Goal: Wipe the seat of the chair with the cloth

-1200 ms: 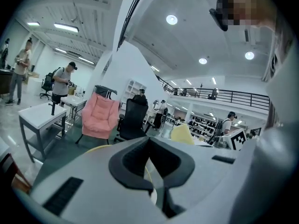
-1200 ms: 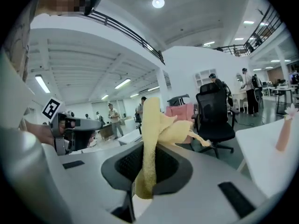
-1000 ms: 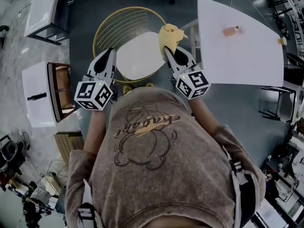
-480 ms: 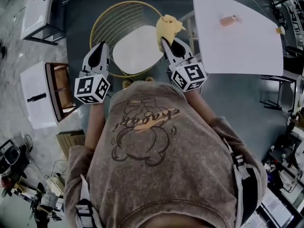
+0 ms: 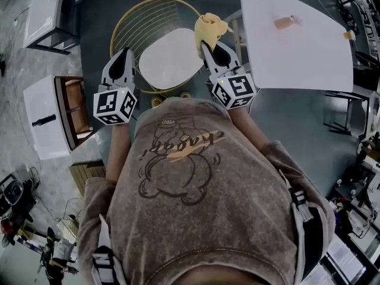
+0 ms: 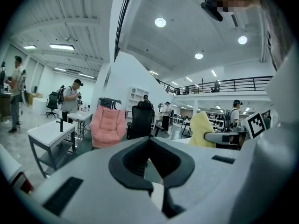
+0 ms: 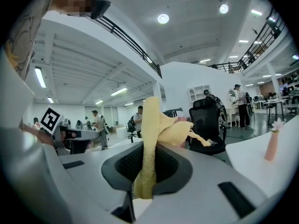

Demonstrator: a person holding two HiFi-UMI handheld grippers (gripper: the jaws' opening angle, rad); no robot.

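1. Cloth [image 7: 152, 139], yellow and crumpled, was pinched in the right gripper [image 5: 205, 44]; its two jaws were closed tight on a fold, with most of the fabric bunched up past the fingertips and a narrow strip hanging back between the pads.
2. Left gripper [image 5: 124, 52] was closed too; its jaws met at the tips with nothing between them.
3. Seat [image 5: 169, 59] of the chair, white and rounded, lay between the two sets of fingertips in the head view; the left tips sat just off its left edge and the right tips at its right edge.
4. Bunched fabric stood just beyond the right fingertips, over the seat's far right corner; whether it touched the seat could not be told.
5. Backrest [image 5: 145, 21], a gold wire hoop, curved ahead of both pairs of fingertips, on the far side of the seat.
6. White table [image 5: 309, 64] spread to the right of the right fingers; a small pink object [image 5: 284, 22] stood on it, well apart from the cloth.
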